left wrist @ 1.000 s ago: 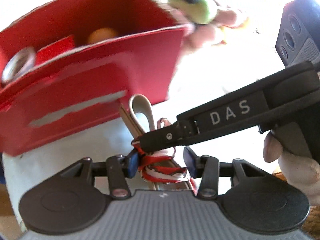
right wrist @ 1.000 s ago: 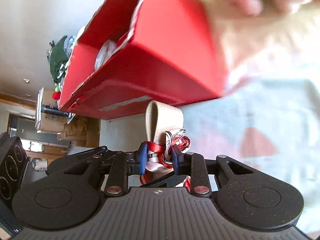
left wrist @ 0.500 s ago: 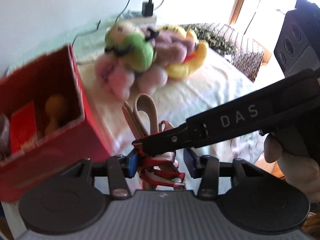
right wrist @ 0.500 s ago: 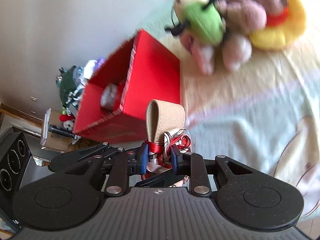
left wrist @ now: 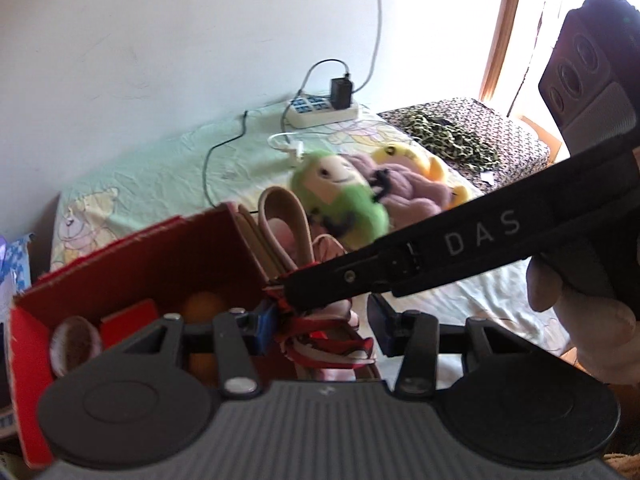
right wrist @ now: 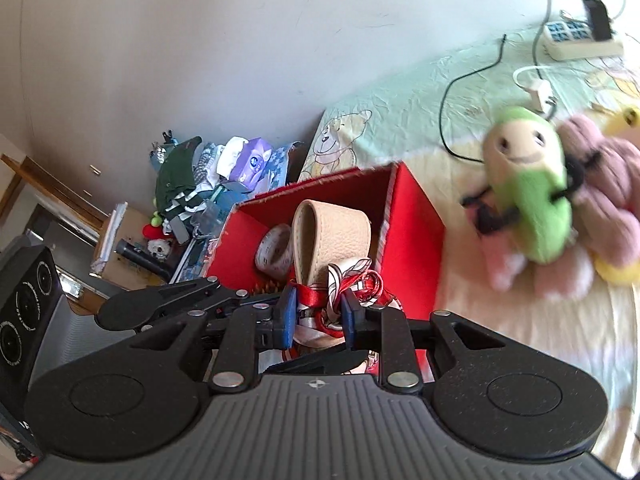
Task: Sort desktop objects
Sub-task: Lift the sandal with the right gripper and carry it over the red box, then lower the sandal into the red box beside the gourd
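A looped beige leather strap [right wrist: 332, 236] tied with red and white ribbon [right wrist: 352, 284] hangs over the open red box [right wrist: 416, 232]. My right gripper [right wrist: 318, 312] is shut on the ribboned part. In the left wrist view its black finger [left wrist: 400, 268] crosses in from the right and reaches the ribbon [left wrist: 320, 336]. My left gripper [left wrist: 322, 326] is open, and the bundle sits between its spread fingers, close to the left pad. The strap [left wrist: 280, 216] rises beside the box's [left wrist: 140, 264] right wall. Inside the box lie a tape roll [right wrist: 276, 248], a red card [left wrist: 128, 316] and an orange ball [left wrist: 204, 304].
Plush toys lie on the sheet right of the box, a green one [right wrist: 528, 184] in front of pink ones [right wrist: 608, 184]. A power strip [left wrist: 324, 112] with cables sits by the wall. Clothes and packets [right wrist: 208, 176] are piled beyond the bed's left edge.
Both views rose from close beneath the red box's side to above its rim, so the inside now shows. The strap stayed in the right gripper; the left gripper's fingers kept their spread.
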A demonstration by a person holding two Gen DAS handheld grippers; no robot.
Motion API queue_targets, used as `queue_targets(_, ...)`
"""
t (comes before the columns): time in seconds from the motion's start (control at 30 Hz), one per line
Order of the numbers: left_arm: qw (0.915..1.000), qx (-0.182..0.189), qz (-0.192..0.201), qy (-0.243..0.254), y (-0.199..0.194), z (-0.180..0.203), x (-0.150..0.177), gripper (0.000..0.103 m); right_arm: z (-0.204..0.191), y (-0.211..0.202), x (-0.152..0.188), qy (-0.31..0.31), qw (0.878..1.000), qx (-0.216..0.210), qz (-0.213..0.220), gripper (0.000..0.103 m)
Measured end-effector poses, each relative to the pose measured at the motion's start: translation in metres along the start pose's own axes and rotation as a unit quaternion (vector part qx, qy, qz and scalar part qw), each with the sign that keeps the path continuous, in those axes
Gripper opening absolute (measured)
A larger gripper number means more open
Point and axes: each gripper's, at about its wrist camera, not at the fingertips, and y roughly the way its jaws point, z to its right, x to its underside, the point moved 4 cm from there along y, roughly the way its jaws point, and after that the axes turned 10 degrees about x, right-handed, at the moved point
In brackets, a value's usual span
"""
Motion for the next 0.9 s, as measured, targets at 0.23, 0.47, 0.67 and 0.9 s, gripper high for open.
queue_targets(0.23,0.9996,0.025,-0.016,0.0,-0.003,-0.058,-0.009,0.049,-0.016,0.025,-0.027,-0.018,0.999,0.035,-0.006,0.025)
queue_targets(0.47,0.9941,0.089,-0.054,-0.031,0.021,-0.105,0.005,0.049,-0.025,0.066,-0.034,-0.028,0.994,0.104,-0.032,0.024)
queue_targets(0.67,0.9874,0.122,-0.1,-0.012,0.043,-0.115,0.028,0.049,-0.022,0.093,-0.022,-0.02,0.985,0.159,-0.069,0.023)
queue_targets(0.9,0.9792,0.158,-0.127,-0.003,0.059,-0.125,0.038,0.053,-0.026,0.113,-0.01,-0.041,0.964,0.248,-0.086,0.013)
